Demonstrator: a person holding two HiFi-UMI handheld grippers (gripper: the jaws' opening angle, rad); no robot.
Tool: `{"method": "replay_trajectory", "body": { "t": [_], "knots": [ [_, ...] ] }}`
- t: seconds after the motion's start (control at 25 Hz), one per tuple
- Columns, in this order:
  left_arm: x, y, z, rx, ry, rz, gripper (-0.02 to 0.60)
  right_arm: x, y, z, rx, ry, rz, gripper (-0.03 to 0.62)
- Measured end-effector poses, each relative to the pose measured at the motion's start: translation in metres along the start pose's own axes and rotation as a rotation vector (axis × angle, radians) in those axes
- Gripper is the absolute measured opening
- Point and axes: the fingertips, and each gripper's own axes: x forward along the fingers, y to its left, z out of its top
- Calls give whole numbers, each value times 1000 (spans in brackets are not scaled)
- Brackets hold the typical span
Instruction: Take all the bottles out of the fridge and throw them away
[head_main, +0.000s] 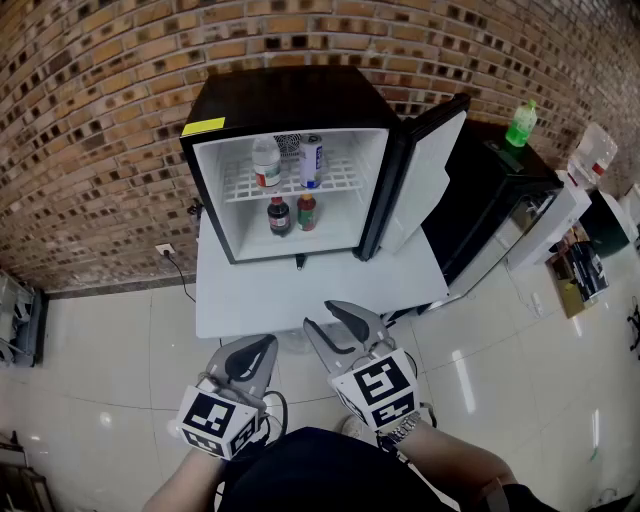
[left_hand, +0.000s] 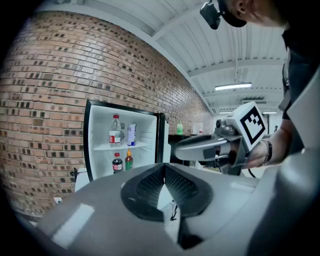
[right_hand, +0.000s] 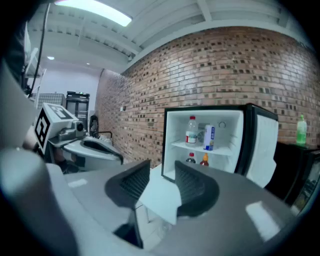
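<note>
Ahead of both your claws a white counter (head_main: 300, 295) stands on a glossy pale tiled floor (head_main: 100, 360), backed against a brick wall (head_main: 100, 120). The black fridge (head_main: 290, 100) sits on that counter, its door (head_main: 425, 180) swung open toward your right claw's side.

Inside, straight ahead of the claws, a white wire shelf (head_main: 340, 180) carries a clear bottle (head_main: 266, 165) with a red label and, just beside it, a white and blue bottle (head_main: 311, 162). Below the shelf, on the fridge's floor, a dark cola bottle (head_main: 279, 216) and an amber bottle (head_main: 307, 211) with an orange cap stand upright side by side.

Well off beyond your right claw, a green bottle (head_main: 521, 124) stands on a black cabinet (head_main: 490, 190).

Your left claw (head_main: 262, 345) has its tips pressed together on nothing. Your right claw (head_main: 322, 315) is spread, with only the counter's edge showing through the gap. Both hang short of the counter, apart from every bottle.
</note>
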Motion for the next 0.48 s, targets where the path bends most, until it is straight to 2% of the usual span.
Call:
{"method": "replay_trajectory", "body": {
  "t": [0.32, 0.48],
  "knots": [
    [-10, 27, 3, 3, -11, 7, 4, 35, 1, 21, 11, -18, -9, 166],
    [-22, 51, 9, 28, -29, -10, 5, 57, 5, 31, 23, -31, -56, 166]
  ]
}}
